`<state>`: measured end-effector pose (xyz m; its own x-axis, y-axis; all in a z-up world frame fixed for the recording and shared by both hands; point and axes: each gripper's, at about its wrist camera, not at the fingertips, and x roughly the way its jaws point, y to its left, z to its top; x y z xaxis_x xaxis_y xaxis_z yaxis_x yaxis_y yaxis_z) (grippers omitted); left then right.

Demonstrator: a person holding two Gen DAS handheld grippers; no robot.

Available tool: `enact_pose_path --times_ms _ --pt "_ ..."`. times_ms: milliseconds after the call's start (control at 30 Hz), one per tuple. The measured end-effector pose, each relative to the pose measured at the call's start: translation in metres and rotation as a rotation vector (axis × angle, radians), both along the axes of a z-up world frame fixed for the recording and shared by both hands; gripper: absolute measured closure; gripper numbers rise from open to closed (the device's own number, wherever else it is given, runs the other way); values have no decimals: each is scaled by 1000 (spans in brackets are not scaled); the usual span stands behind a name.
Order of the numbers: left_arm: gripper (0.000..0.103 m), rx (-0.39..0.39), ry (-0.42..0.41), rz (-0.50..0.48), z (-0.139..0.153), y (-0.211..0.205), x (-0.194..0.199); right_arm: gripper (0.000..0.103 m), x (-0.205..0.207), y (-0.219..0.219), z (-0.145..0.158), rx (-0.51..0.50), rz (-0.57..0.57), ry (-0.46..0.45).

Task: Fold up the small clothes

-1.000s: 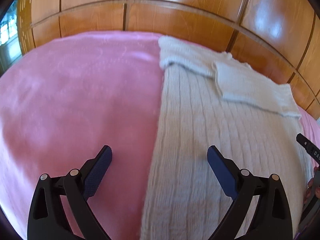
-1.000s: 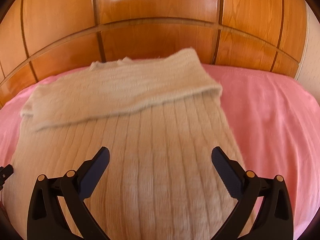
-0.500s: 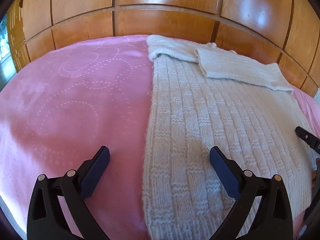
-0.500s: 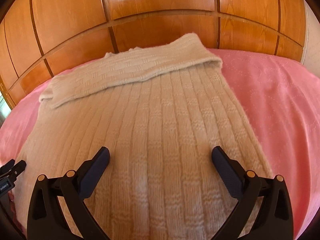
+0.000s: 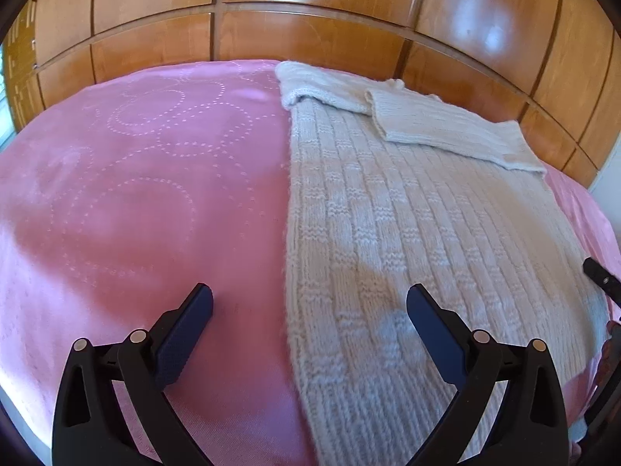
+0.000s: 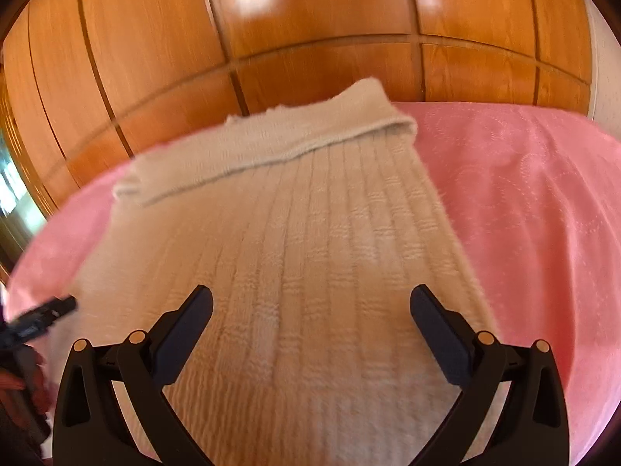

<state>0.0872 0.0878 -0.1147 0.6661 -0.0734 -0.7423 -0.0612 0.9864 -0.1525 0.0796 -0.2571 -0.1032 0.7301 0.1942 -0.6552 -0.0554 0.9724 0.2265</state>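
A cream knitted sweater [image 5: 407,225] lies flat on a pink bedspread [image 5: 136,194], its sleeves folded across the far end [image 5: 446,128]. My left gripper [image 5: 310,303] hovers open over the sweater's left edge, one finger above the pink cover, the other above the knit. In the right wrist view the same sweater [image 6: 310,252] fills the middle, and my right gripper [image 6: 310,303] stands open above its near part, nothing between the fingers. The right gripper's tip [image 5: 601,279] shows at the right edge of the left wrist view; the left gripper's tip [image 6: 42,314] appears at the left edge of the right wrist view.
A glossy wooden panelled headboard [image 5: 310,39] rises right behind the far end of the bed, also as the panelled headboard [image 6: 310,39] in the right view. The pink bedspread [image 6: 524,213] stretches to the right of the sweater. A white wall strip [image 6: 605,77] stands far right.
Both grippers have drawn back toward the near end of the sweater and stayed open. More of the bed and sweater length now shows; the right view is blurred by motion.
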Motion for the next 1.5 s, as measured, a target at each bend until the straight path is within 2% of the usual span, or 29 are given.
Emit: enact_pose_path --times_ms 167,233,300,367,500,567,767,900,967,1033,1100,1167,1267,1300,1333,1367,1400,1500 --pt "5 -18 -18 -71 2 -4 -7 2 -12 -48 12 97 -58 -10" --pt "12 -35 -30 -114 3 -7 -11 8 -15 -65 13 132 -66 0" --pt "28 -37 -29 -133 3 -9 -14 14 -20 -82 11 163 -83 22" --pt "32 -49 -26 -133 2 -7 -15 20 -22 -95 6 209 -95 44" --pt "42 -138 -24 -108 1 7 -16 32 -25 -118 -13 385 -105 102" --pt "45 -174 -19 -99 2 13 -16 34 -26 -124 -17 437 -84 109" --pt "45 -172 -9 -108 4 21 -21 44 -31 -127 -18 527 -12 118" --pt "45 -192 6 -129 0 24 -24 60 -34 -123 -24 605 17 145" --pt "45 -232 17 -136 0 25 -24 64 -34 -120 -28 625 31 155" --pt "45 -323 20 -172 -1 23 -26 68 -35 -117 -30 626 36 161" --pt "45 -372 29 -199 -3 19 -26 70 -34 -116 -31 642 40 164" --pt "45 -373 32 -216 -4 11 -27 73 -33 -113 -33 656 42 166" --pt "45 -384 46 -250 -5 0 -27 88 -30 -108 -40 648 18 185" --pt "48 -370 48 -258 -5 -5 -28 94 -29 -109 -43 648 8 187" --pt "58 -345 52 -265 -4 -8 -29 95 -29 -108 -45 654 3 184" --pt "85 -321 68 -270 -4 -12 -28 95 -29 -108 -46 661 9 177" --pt "97 -306 79 -265 -5 -13 -28 95 -29 -107 -45 665 18 173" --pt "97 -343 54 -253 1 -11 -31 96 -31 -106 -42 709 59 161"
